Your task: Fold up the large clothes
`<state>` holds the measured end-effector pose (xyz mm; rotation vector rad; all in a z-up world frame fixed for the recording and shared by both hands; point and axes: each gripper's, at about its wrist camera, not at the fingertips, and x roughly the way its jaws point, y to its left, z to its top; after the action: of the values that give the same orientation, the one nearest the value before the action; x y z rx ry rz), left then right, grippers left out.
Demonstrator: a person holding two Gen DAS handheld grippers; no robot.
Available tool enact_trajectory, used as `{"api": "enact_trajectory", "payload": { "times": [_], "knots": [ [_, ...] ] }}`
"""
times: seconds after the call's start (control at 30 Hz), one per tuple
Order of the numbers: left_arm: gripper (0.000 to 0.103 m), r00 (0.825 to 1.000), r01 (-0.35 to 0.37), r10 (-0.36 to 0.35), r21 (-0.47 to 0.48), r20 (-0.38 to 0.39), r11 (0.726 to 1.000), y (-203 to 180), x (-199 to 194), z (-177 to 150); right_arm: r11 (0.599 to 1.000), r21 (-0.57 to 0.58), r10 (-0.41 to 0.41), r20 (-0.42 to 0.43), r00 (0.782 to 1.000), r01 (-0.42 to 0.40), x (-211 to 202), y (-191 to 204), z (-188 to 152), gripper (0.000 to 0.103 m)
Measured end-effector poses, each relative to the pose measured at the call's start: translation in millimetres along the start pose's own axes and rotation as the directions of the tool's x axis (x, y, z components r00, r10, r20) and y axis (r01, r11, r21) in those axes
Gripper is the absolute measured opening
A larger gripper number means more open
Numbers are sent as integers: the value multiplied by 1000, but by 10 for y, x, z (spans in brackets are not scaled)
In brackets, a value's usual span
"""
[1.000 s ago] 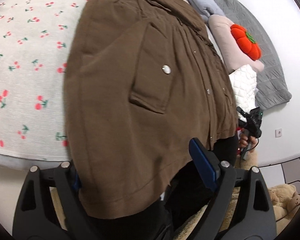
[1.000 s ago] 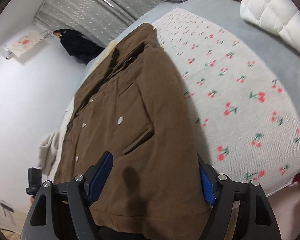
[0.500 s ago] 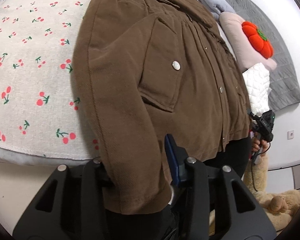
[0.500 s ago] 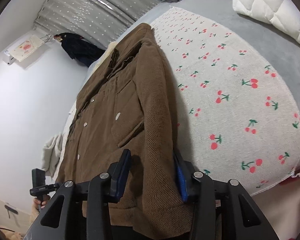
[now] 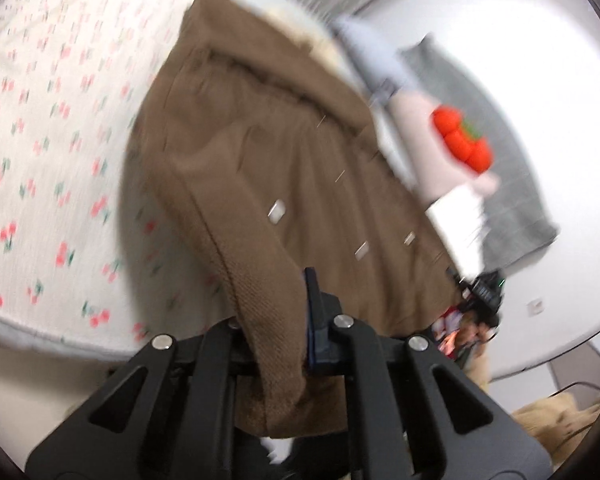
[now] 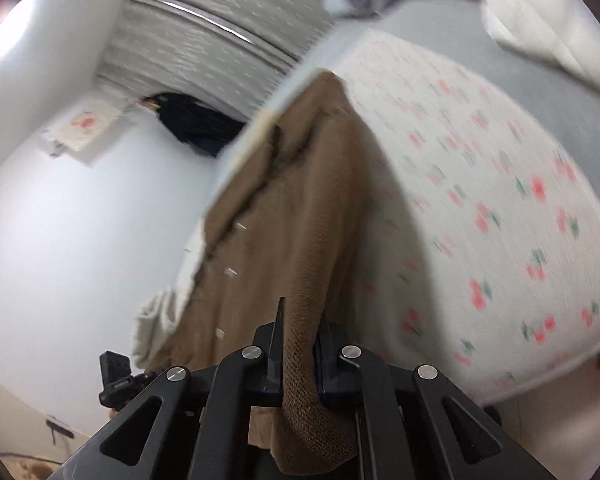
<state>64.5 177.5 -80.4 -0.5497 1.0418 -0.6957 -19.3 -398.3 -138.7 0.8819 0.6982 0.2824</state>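
Nearest the left wrist camera, the left gripper is clenched on the bottom hem of the brown corduroy jacket with silver snap buttons, the ribbed cloth pinched between its black fingers and hanging down past them. In the right wrist view the right gripper is likewise clamped on a fold of the same jacket, a thick roll of fabric squeezed between its blue-padded fingers and drooping below.

From both grips the jacket stretches away, its hem end raised off the white bedspread printed with red cherries, its collar end lying farther up the bed. Both views are blurred.

Beyond the jacket, to its right in the left view, sit a pale pink pillow with a red-orange pumpkin-shaped plush on it, and a grey quilted blanket against the white wall. In the right view, a dark garment hangs by the grey dotted curtain.
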Motion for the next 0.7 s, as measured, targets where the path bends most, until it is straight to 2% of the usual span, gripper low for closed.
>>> {"api": "enact_trajectory", "payload": {
  "times": [0.1,0.3,0.47,0.7],
  "knots": [
    [11,993,74,-74,4,96,997,-127,-139,195,997,-54,52,54,997,-49,-47,275,165,9],
    [11,976,117,-122,39,183,992,-376,-217,607,984,-144,128,133,983,-109,-38,748,513,8],
    [10,955,131,-138,46,264,990,-455,-263,978,976,-175,166,200,966,-131,61,985,877,8],
    [10,918,138,-129,5,376,990,-395,-329,1625,975,-195,159,271,949,-108,224,1168,1462,8]
  ]
}}
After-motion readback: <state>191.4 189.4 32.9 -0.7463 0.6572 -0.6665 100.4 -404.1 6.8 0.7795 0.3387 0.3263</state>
